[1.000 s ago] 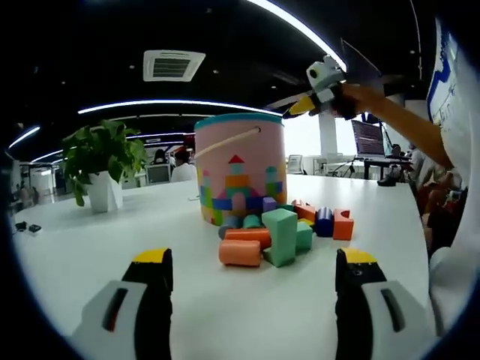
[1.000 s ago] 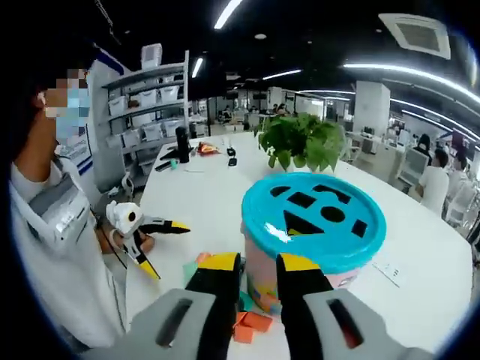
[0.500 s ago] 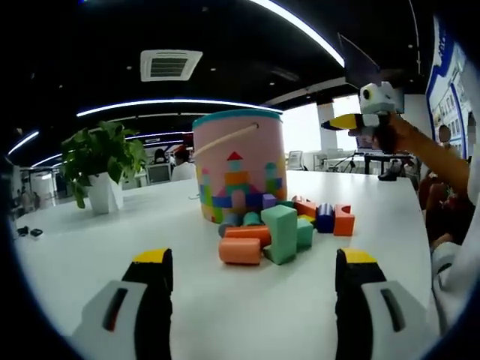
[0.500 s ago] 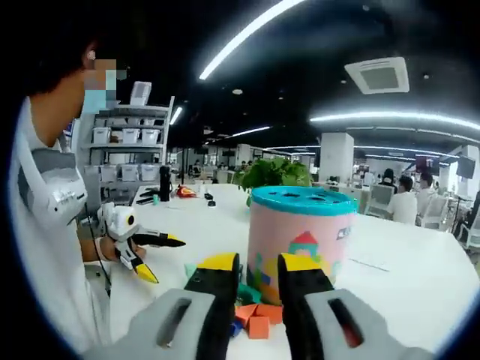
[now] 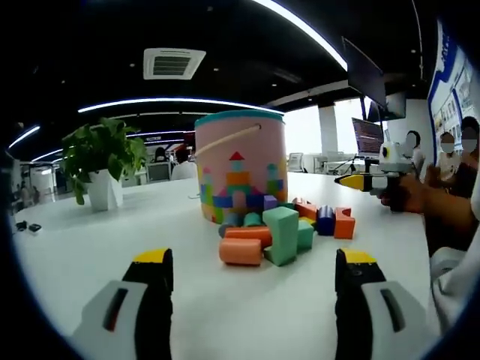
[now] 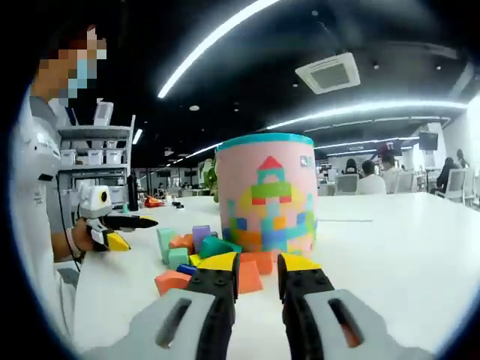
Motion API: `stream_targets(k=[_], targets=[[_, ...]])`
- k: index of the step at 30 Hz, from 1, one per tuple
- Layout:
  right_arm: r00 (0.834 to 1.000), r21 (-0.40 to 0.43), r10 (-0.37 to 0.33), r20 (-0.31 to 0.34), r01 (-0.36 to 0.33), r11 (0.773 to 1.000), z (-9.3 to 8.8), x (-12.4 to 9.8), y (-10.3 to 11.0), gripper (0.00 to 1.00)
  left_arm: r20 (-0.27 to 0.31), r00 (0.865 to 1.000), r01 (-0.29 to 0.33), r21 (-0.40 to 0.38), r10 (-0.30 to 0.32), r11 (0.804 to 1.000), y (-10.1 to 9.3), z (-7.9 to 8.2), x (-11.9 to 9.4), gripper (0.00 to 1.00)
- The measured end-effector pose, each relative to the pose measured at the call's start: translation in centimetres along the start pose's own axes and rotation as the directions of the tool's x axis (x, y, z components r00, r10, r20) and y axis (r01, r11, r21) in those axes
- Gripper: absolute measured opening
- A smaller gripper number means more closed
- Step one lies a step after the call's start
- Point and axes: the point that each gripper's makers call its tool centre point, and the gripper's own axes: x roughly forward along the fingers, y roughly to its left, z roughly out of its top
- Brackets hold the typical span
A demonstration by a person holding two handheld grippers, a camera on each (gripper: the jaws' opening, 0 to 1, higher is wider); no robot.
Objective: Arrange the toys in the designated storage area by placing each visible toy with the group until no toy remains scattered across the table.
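Observation:
A pink toy bucket (image 5: 240, 166) with a teal lid stands on the white table (image 5: 90, 247). Foam blocks lie bunched at its foot: an orange cylinder (image 5: 240, 251), a tall green block (image 5: 280, 235), a blue cylinder (image 5: 325, 220) and an orange arch (image 5: 343, 223). My left gripper (image 5: 254, 256) is open wide just short of the pile, holding nothing. My right gripper (image 6: 259, 262) is shut and empty, low over the table facing the bucket (image 6: 266, 195) and the blocks (image 6: 180, 244). A hand holds it at the right of the left gripper view (image 5: 367, 181).
A potted plant (image 5: 101, 161) stands at the back left of the table. The person holding the grippers is at the left of the right gripper view, with my open left gripper (image 6: 112, 229) in hand. Office desks and people sit far behind.
My right gripper has come down from above the bucket's lid to table level beside the blocks. The left gripper has stayed where it was, still open.

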Motion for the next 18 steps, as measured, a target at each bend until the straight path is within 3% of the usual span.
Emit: stream_targets(k=[12,18], targets=[[1.000,0.033,0.016,-0.022,-0.015,0.999,-0.68,0.01,0.36,0.21,0.006,1.000,0.003,0.019,-0.004,1.000,-0.13,0.12,0.08,0.92],[1.000,0.062,0.004,-0.009,-0.004,0.998,-0.49,-0.12,-0.05,0.22,-0.009,1.000,0.009,0.067,-0.009,0.998,-0.55,-0.02,0.17,0.92]])
